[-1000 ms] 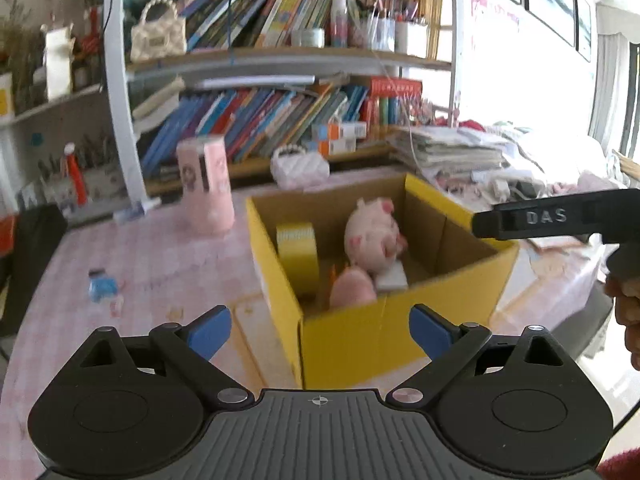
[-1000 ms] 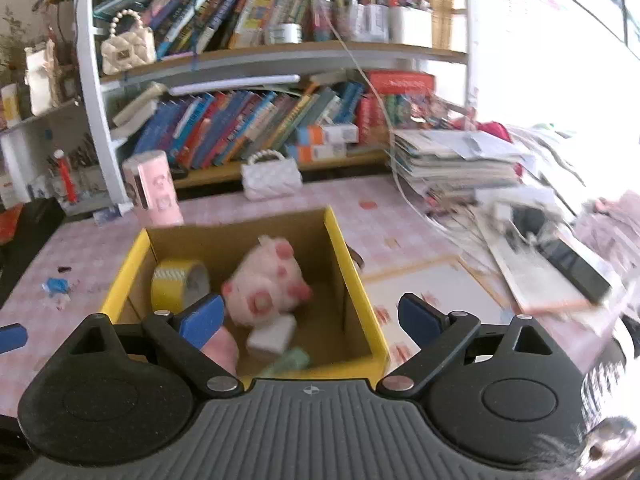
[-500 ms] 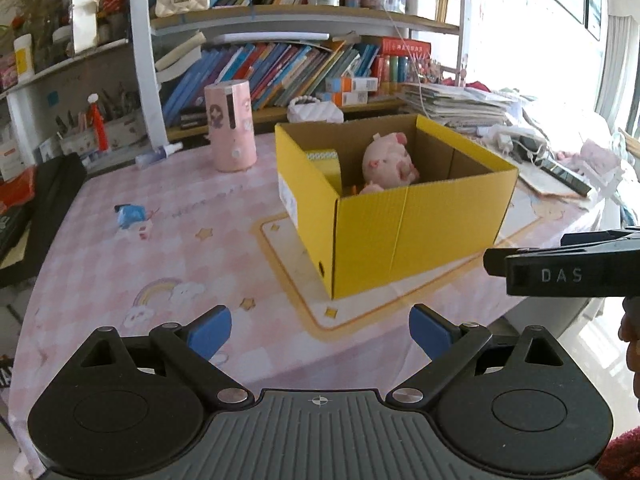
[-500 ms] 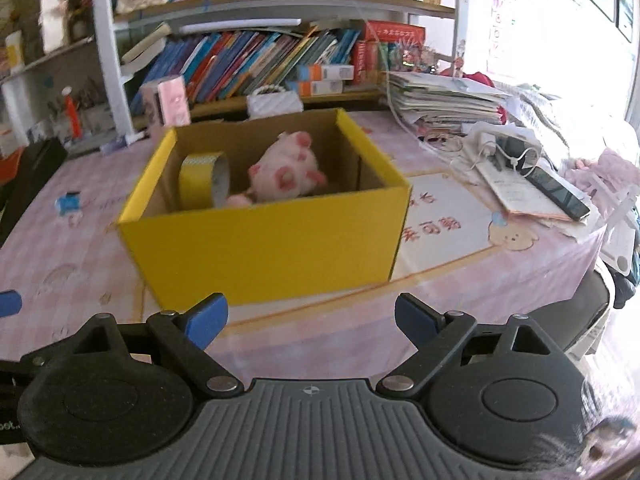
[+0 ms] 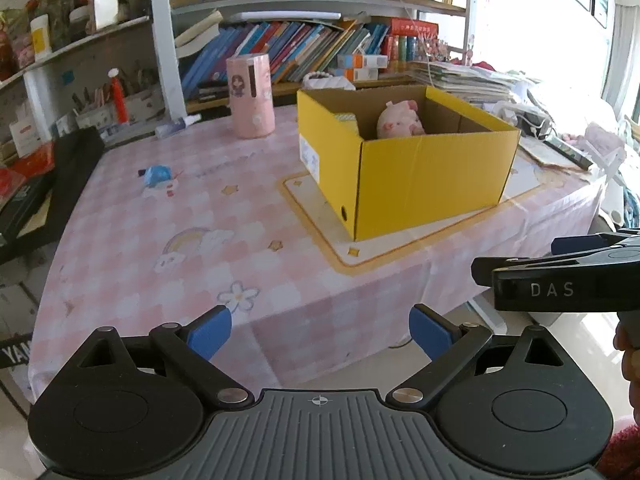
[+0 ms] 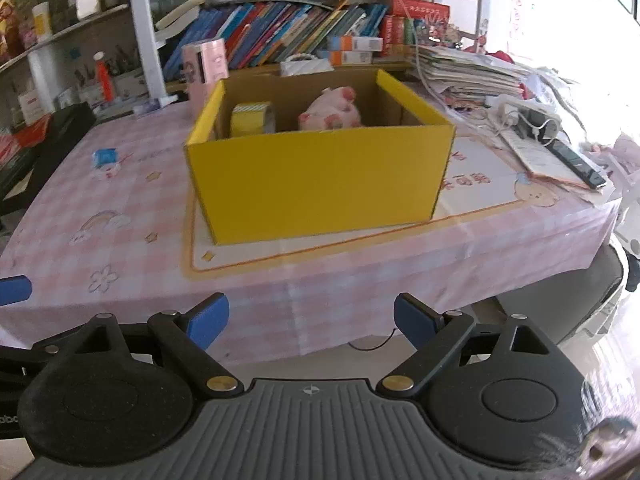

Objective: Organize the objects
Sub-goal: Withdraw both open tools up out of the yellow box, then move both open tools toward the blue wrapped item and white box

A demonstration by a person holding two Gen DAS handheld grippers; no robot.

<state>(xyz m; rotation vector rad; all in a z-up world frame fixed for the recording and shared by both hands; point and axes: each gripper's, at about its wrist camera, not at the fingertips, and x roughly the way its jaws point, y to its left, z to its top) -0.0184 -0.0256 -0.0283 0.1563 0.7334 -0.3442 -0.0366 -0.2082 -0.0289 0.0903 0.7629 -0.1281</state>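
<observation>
A yellow cardboard box stands on the pink checked tablecloth. Inside it I see a pink plush pig and a yellow tape roll. My left gripper is open and empty, held off the table's near edge. My right gripper is open and empty, also off the near edge. The right gripper shows from the side in the left wrist view.
A pink cylinder container stands behind the box. A small blue item lies at the left. Papers, cables and a dark phone-like object crowd the right side. Bookshelves stand behind.
Both grippers have pulled back and away from over the box to beyond the table's near edge. The box now looks smaller and farther. Both grippers stayed open.
</observation>
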